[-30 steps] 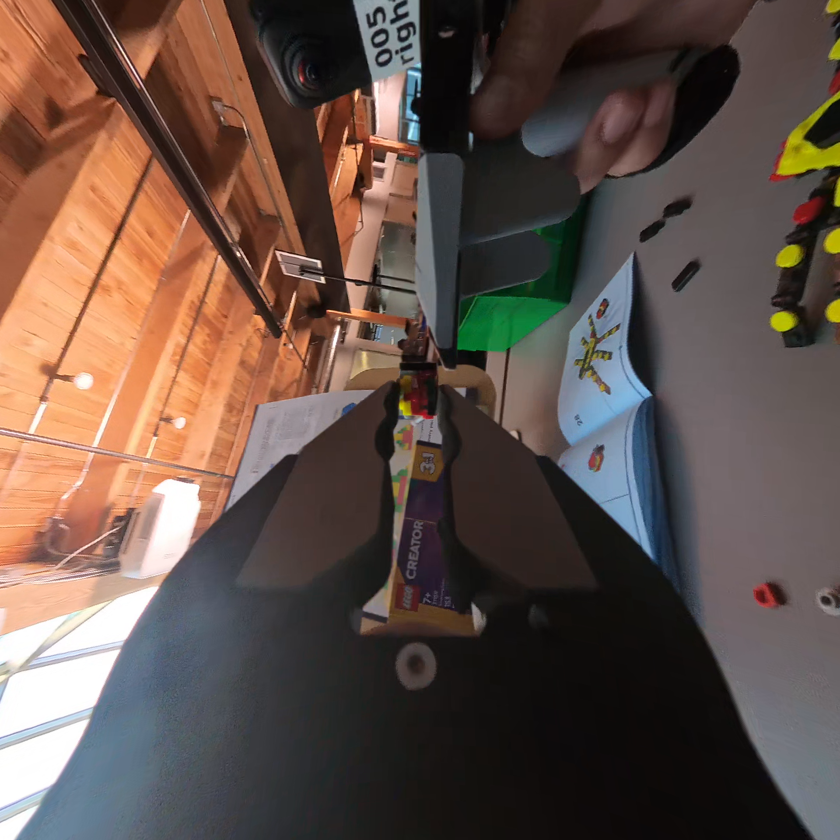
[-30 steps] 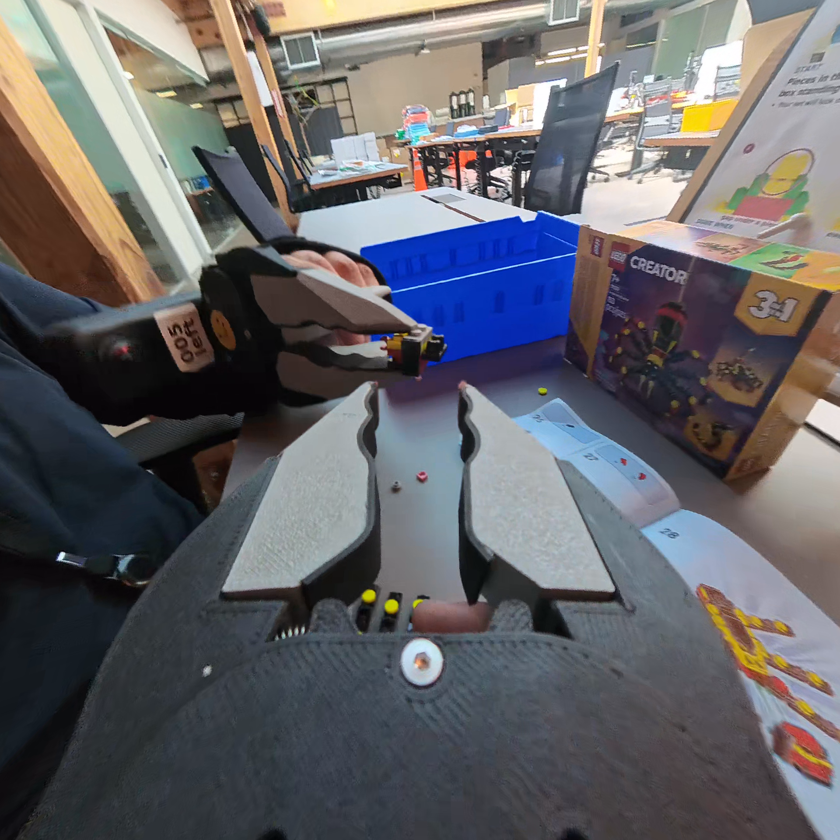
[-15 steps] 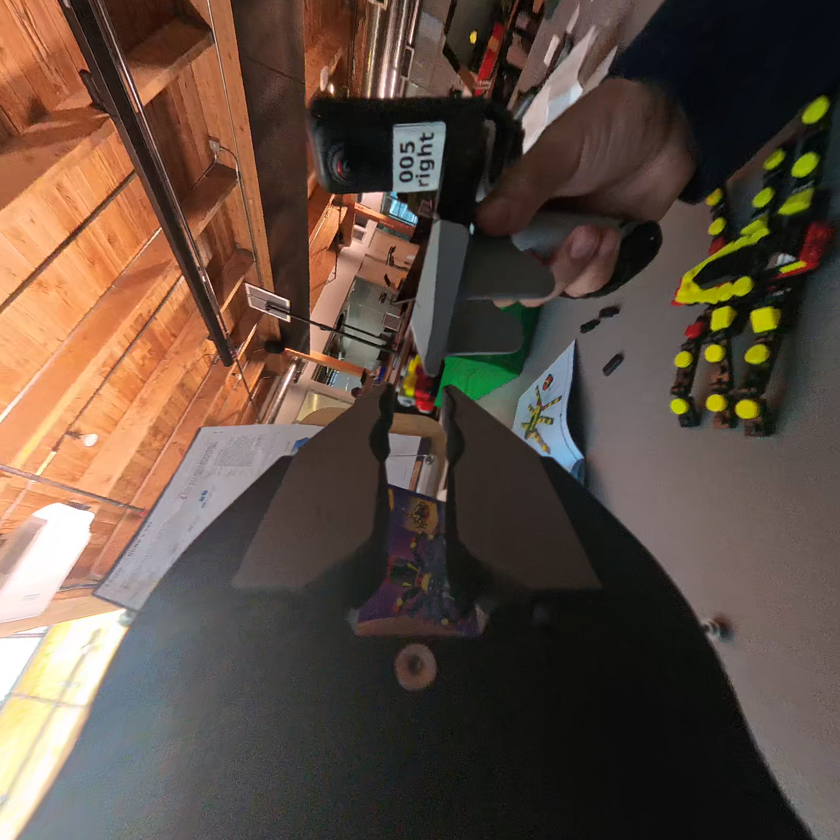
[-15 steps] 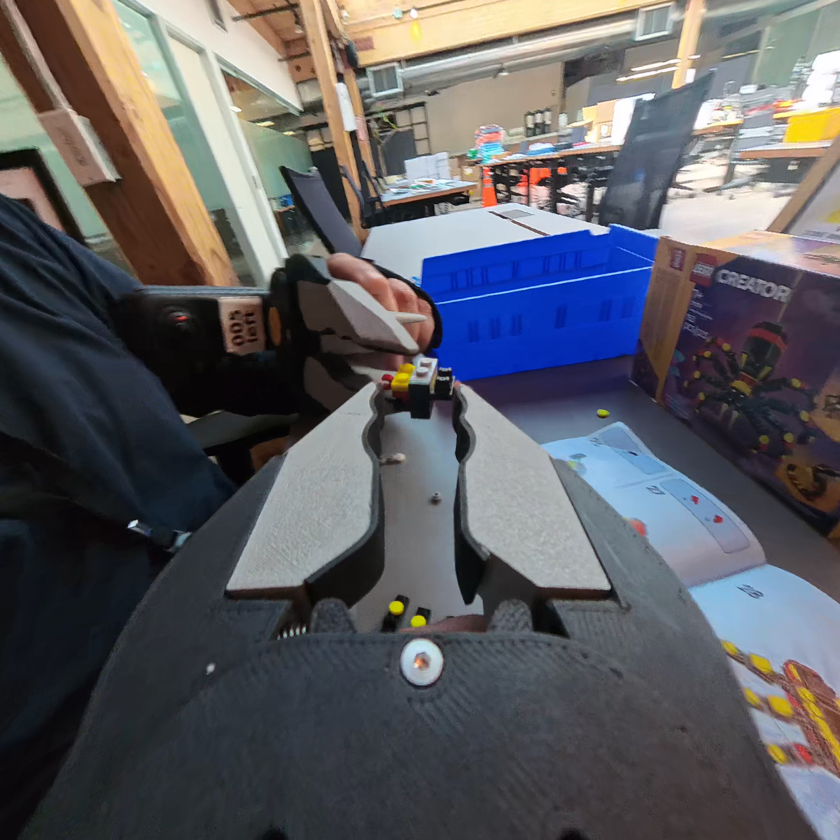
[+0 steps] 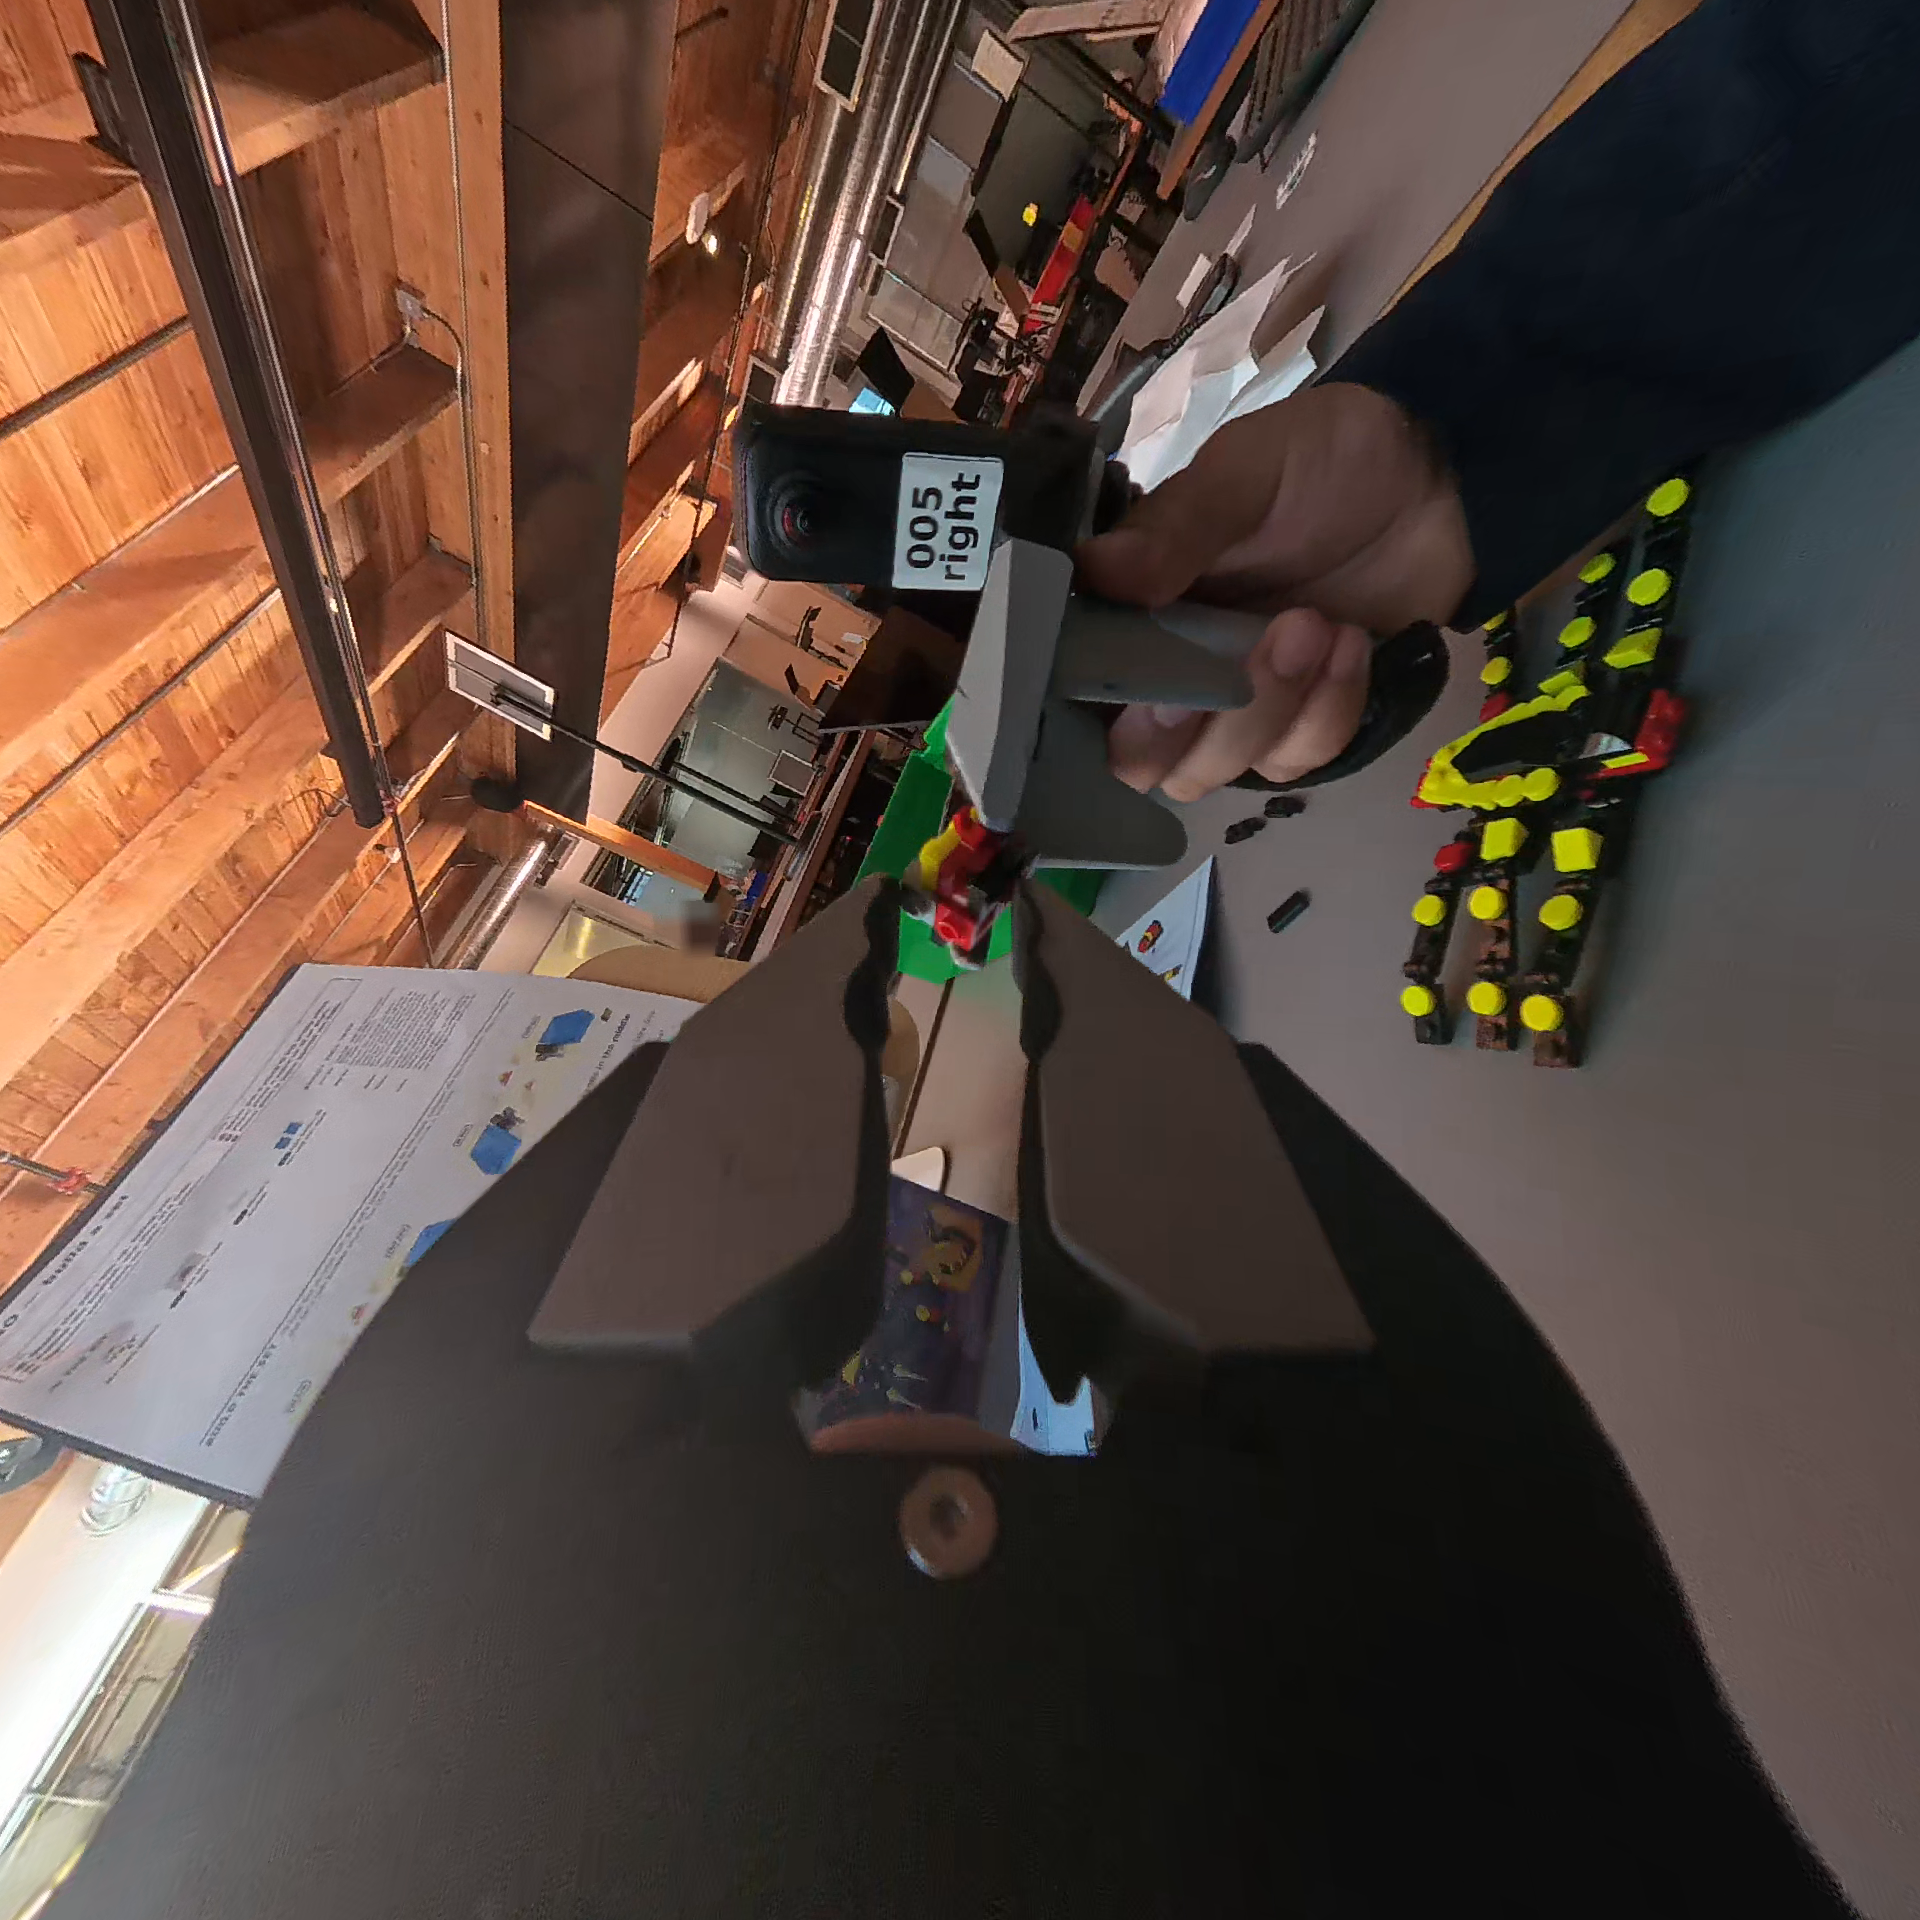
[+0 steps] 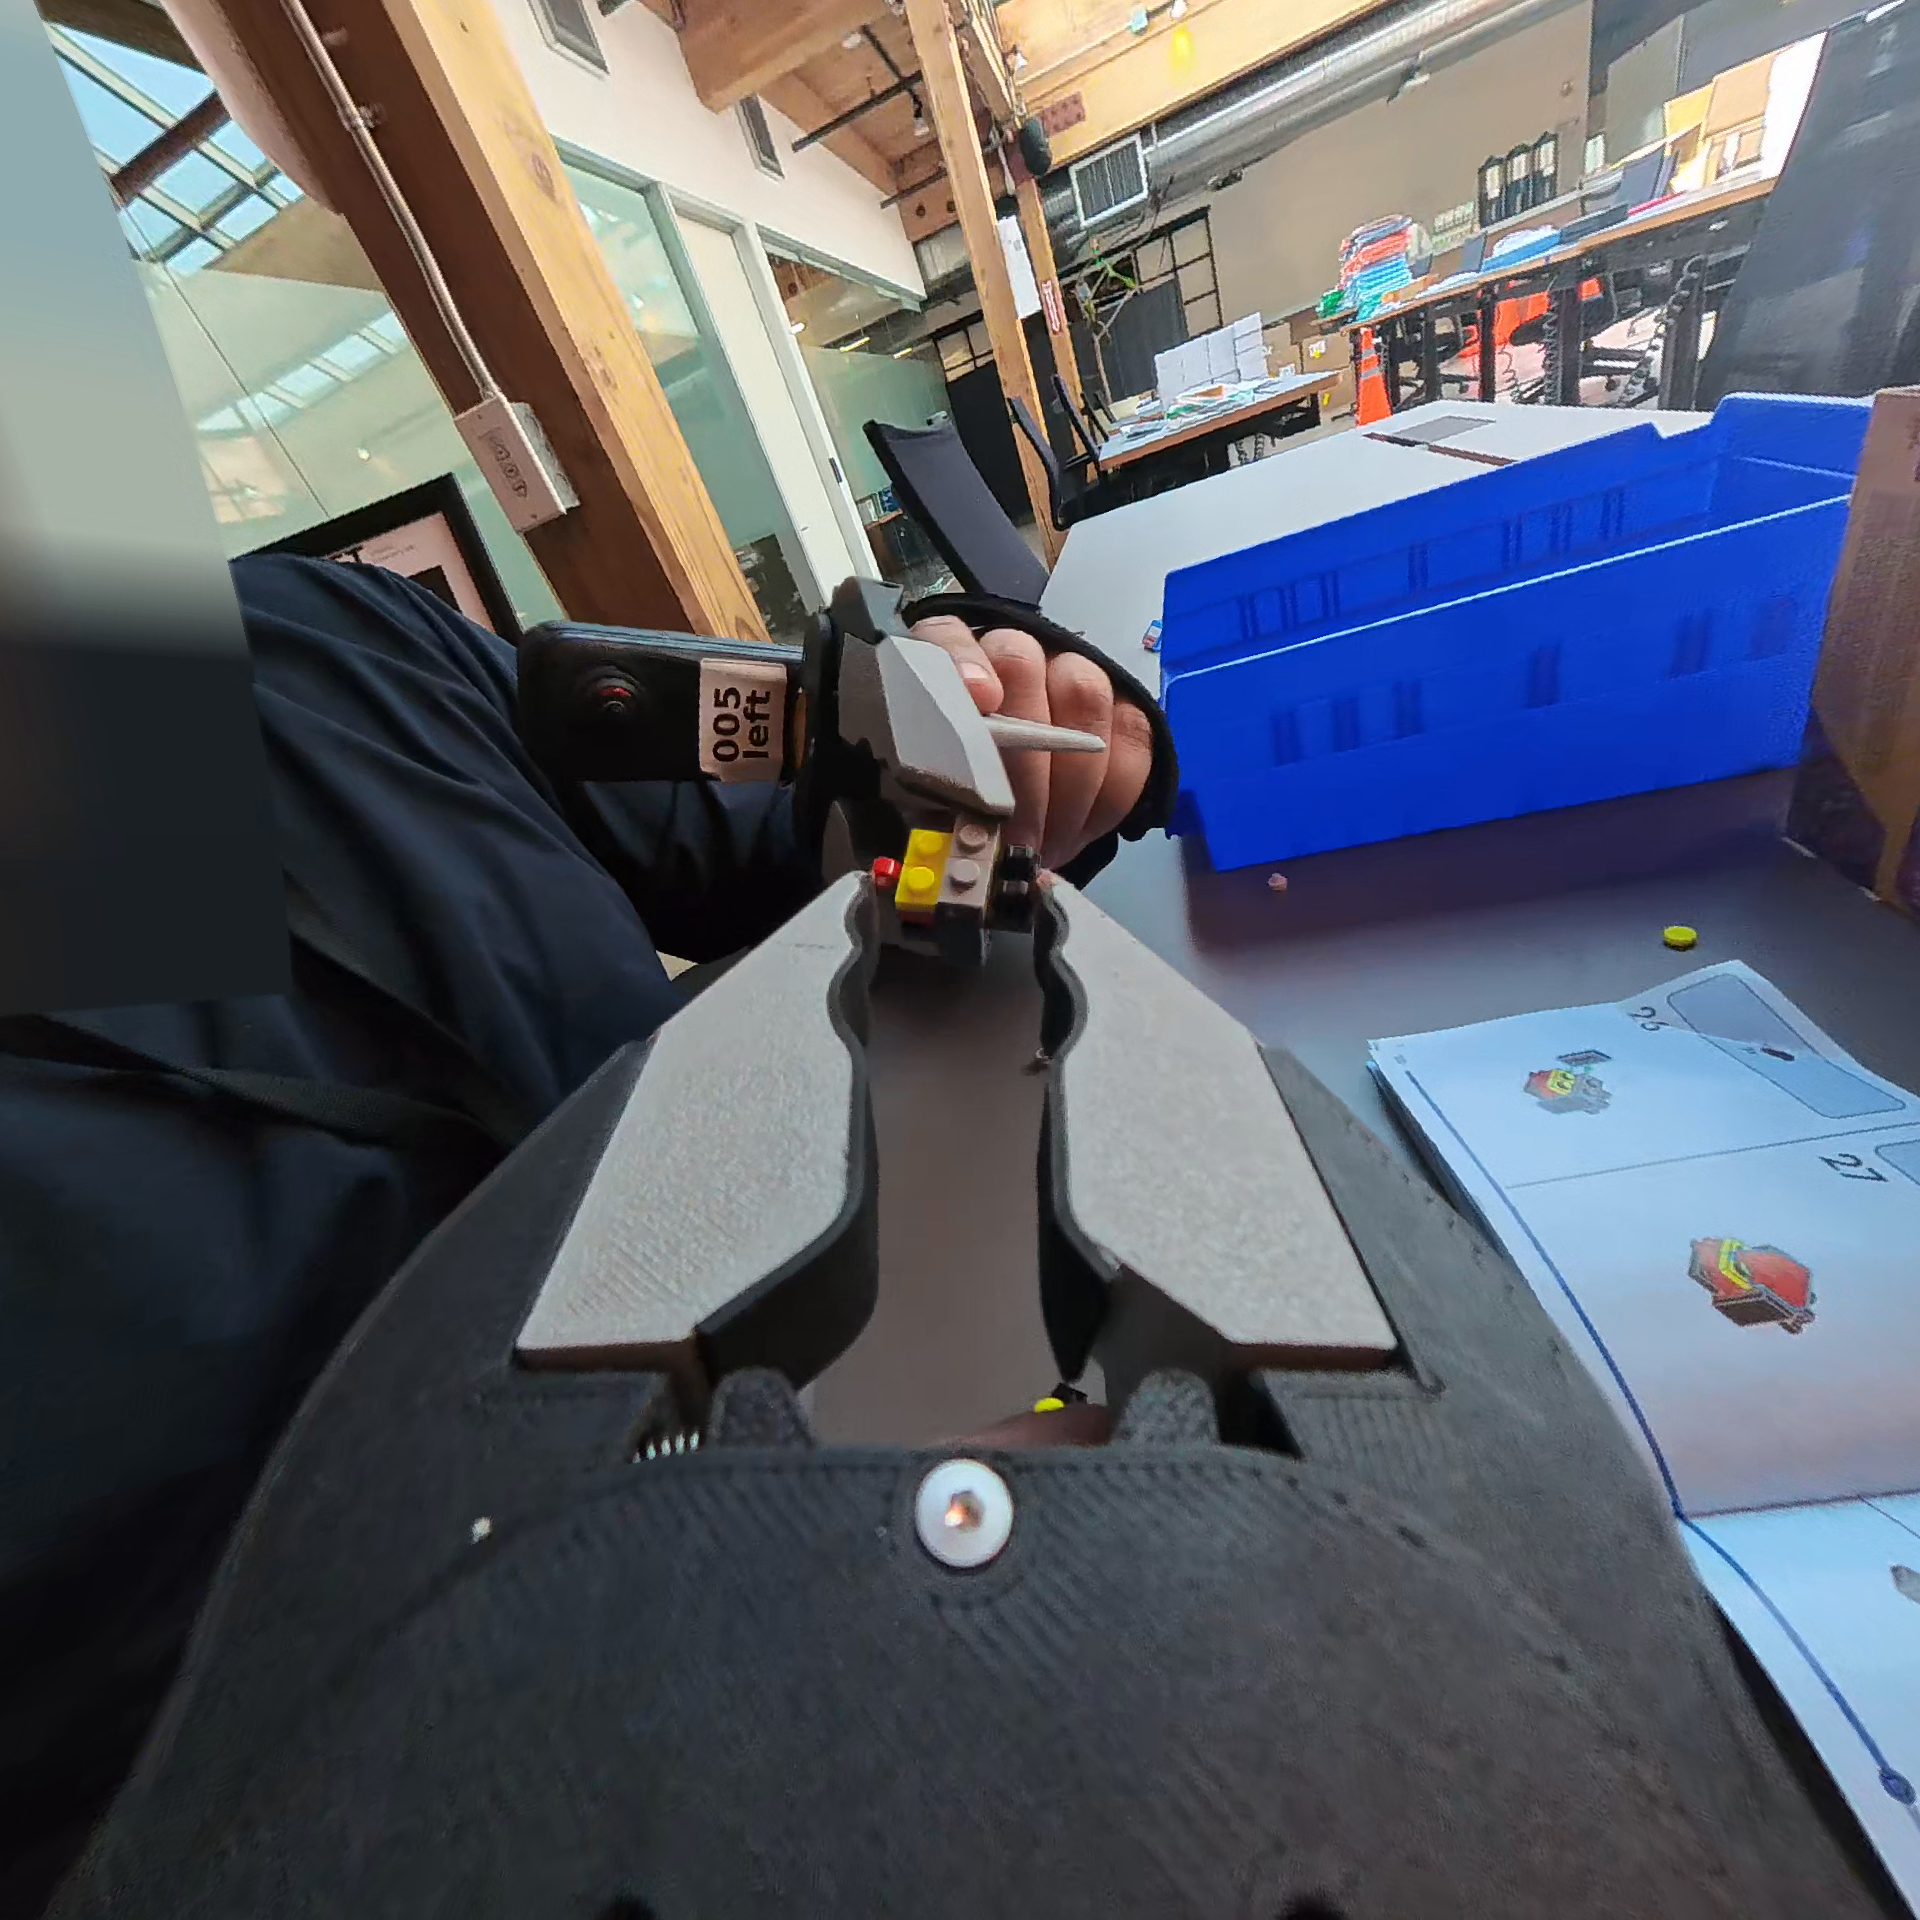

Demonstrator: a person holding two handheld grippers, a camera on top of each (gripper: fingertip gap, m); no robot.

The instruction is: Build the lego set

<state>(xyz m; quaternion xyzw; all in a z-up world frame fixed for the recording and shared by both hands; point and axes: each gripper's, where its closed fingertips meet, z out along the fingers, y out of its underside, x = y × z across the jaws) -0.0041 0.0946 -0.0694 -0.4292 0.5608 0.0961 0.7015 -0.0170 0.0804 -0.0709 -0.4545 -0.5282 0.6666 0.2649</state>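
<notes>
A small brick assembly (image 6: 951, 888) of yellow, grey, black and red pieces hangs in the air above the table (image 6: 1455, 914), pinched at the tips of both the left gripper (image 5: 948, 925) and the right gripper (image 6: 948, 914). Its studs face up. Its long axis is unclear. Only the left wrist view shows the black-and-yellow model (image 5: 1527, 800) lying flat; only the right shows the blue bin (image 6: 1507, 665) and the open booklet (image 6: 1683, 1195).

We cannot tell whether the right hand-held gripper (image 6: 951, 899) touches the small brick assembly (image 6: 951, 888) at its tips. Its body hides the instruction booklet (image 6: 1683, 1195) toward 6 o'clock; the set's box (image 6: 1870, 665) is cut off at 3 o'clock. In the left wrist view the spider model (image 5: 1527, 790) is partly behind a sleeve (image 5: 1704, 312).
</notes>
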